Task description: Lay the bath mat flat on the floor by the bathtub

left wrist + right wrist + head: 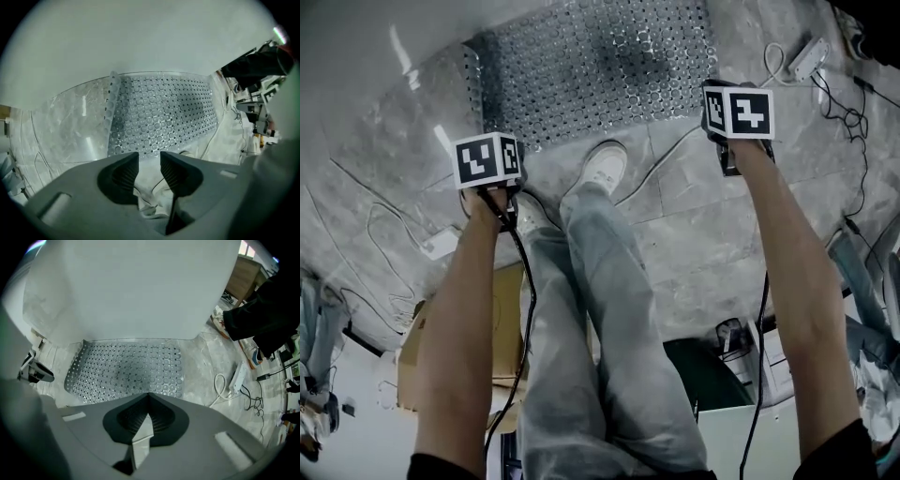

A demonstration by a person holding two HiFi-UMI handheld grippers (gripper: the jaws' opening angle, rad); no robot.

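Note:
A clear grey bath mat (pixel 591 66) covered in round studs lies spread on the marble floor against the white bathtub wall (pixel 356 47). In the left gripper view the mat (pixel 159 112) has its left edge curled up a little. The right gripper view shows the mat (pixel 124 366) lying flat below the tub (pixel 131 287). My left gripper (pixel 489 161) hovers near the mat's near left corner, and the left gripper (pixel 149 161) is open by a narrow gap and empty. Off the mat's near right corner, my right gripper (pixel 737 114) is held up; the right gripper (pixel 149 397) is shut and empty.
The person's white shoe (pixel 602 169) stands on the floor just short of the mat. A white power strip (pixel 809 58) with cables lies to the right, and the same power strip (pixel 239 376) shows in the right gripper view. Thin cables run across the floor at left. A cardboard box (pixel 502 319) sits behind the legs.

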